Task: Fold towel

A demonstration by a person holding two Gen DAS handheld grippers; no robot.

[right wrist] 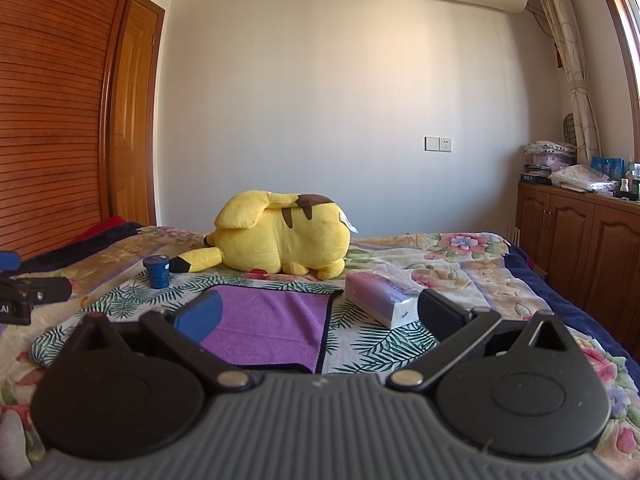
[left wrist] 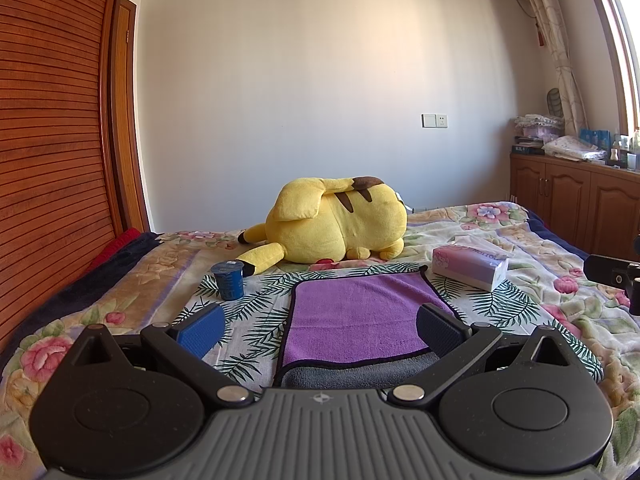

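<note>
Right now both the left tongs (left wrist: 320, 320) and right tongs (right wrist: 318, 312) are wide apart and hold nothing, the purple towel (left wrist: 360, 312) lies flat on the bed (left wrist: 560, 280), and a careless grab might pinch the blanket too.

towel (left wrist: 360, 312): 1 | plush toy (left wrist: 332, 220): 1 | cup (left wrist: 229, 280): 1 | tissue box (left wrist: 470, 266): 1

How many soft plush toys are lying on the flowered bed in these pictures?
1. A yellow plush toy with brown stripes lies on its side at the far end of the bed, behind the purple towel. Others could be hidden outside the view.
</note>
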